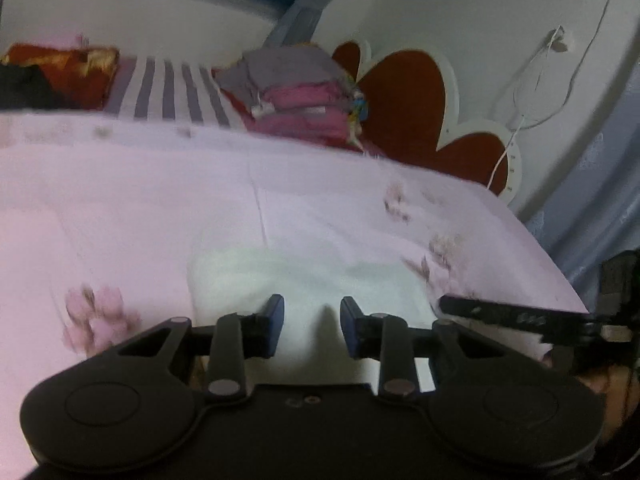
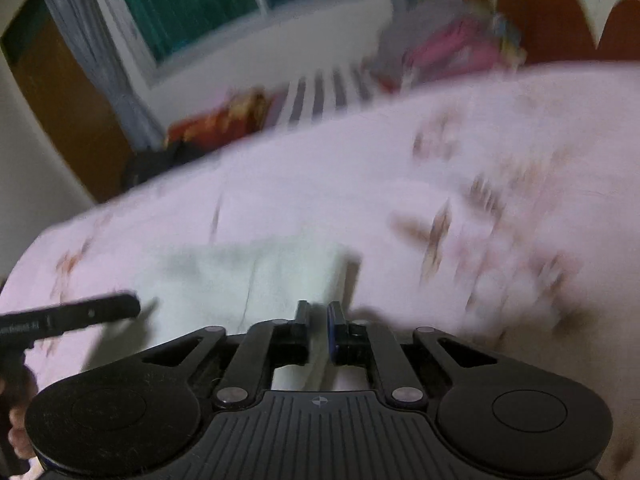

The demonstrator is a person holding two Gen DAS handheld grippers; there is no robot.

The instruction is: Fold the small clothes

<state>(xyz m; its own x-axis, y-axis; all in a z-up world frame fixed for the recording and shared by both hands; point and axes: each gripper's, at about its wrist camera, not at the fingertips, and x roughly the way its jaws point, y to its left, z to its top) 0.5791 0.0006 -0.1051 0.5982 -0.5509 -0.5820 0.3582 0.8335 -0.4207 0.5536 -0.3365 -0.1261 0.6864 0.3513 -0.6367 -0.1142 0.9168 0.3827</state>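
Bed (image 1: 160, 184): covered by a pale pink sheet with a faint flower print; fills most of both views.
Headboard (image 1: 404, 92): dark red panels with a white scalloped border, against the wall beyond the bed's far corner.
Striped cloth (image 1: 172, 92): white and grey-purple stripes, at the far edge of the bed.
Stack of clothes (image 1: 304, 96): folded grey and pink pieces, piled at the far end of the bed beside the headboard, well apart from both grippers.
White garment (image 1: 312, 276): small pale piece lying flat on the sheet at the near side of the bed, directly under and ahead of both grippers; in the right wrist view (image 2: 256, 272) its right edge runs up close to the right jaws.
Left gripper (image 1: 312, 326): jaws partly apart, blue pads facing each other, garment showing in the gap below them; whether the pads touch the fabric cannot be told. Seen from the right wrist as a dark finger (image 2: 100, 308) over the garment's left side.
Right gripper (image 2: 318, 326): jaws nearly together, at the garment's right edge; a strip of pale fabric shows in the narrow gap, but blur hides whether it is pinched.
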